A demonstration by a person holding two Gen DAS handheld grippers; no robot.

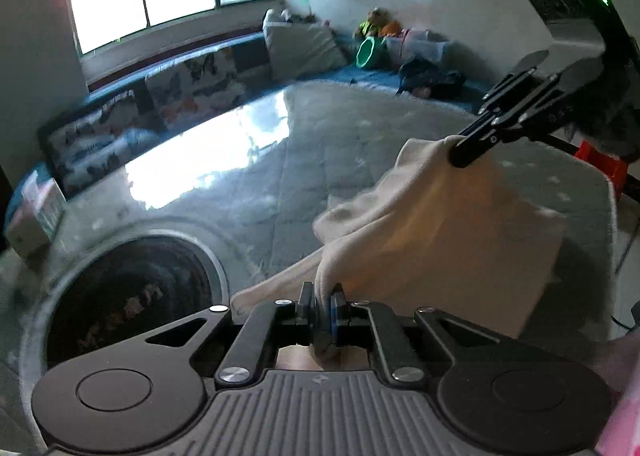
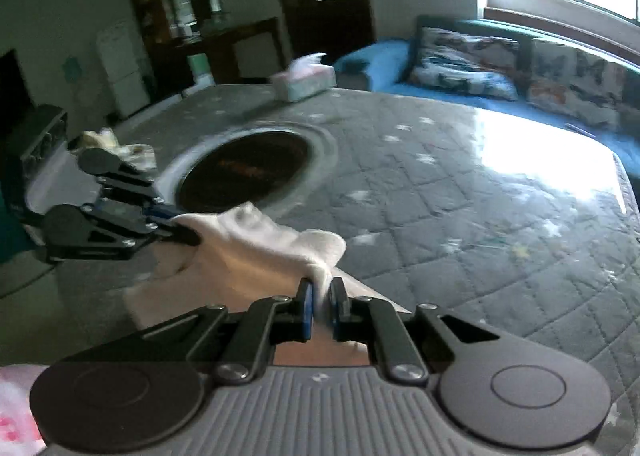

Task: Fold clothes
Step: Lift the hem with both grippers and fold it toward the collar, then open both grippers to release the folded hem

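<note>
Above the quilted grey table cover (image 2: 460,192) with pale stars, a cream garment (image 1: 420,224) hangs stretched between two grippers. Left gripper (image 1: 322,308) is clenched on one bunched edge of the cloth; right gripper (image 2: 320,304) is clenched on another edge. Behind the cloth sits a dark round panel (image 2: 244,172) set into the table; its faint reddish marks are too blurred to read. A tissue box (image 2: 304,82) stands at the far edge, its label unreadable

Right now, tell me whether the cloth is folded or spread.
Neither: the cloth hangs bunched between the left tool and right tool, both shut on it.
</note>
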